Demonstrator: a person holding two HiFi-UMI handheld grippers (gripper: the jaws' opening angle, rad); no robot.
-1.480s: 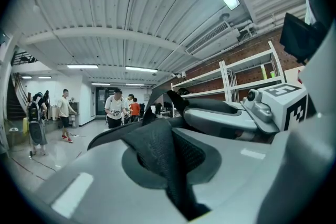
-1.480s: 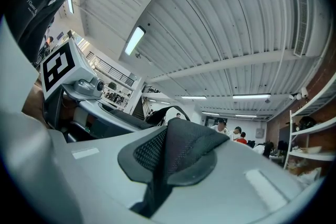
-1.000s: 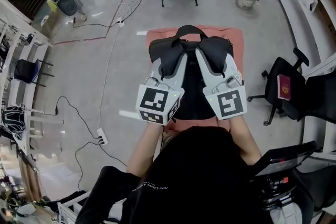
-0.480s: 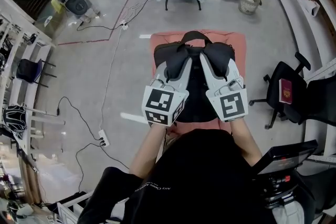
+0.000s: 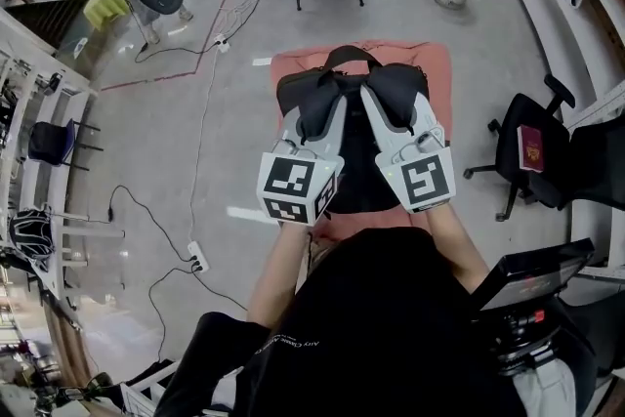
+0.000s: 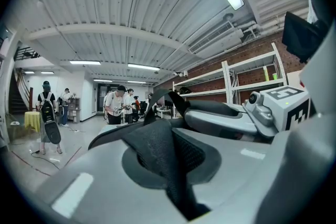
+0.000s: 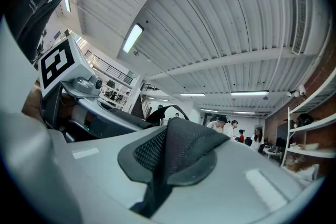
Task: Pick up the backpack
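Firmly, left gripper (image 5: 325, 110) on backpack strap (image 6: 160, 152), right gripper (image 5: 375, 104) likewise, shirt lettering (image 5: 293, 344) illegible.

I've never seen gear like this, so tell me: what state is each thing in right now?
left tongs, shut on a mesh strap.
right tongs, shut on the other mesh strap.
backpack, held by those straps above the pink surface.
office chair, unoccupied, red booklet on its seat.
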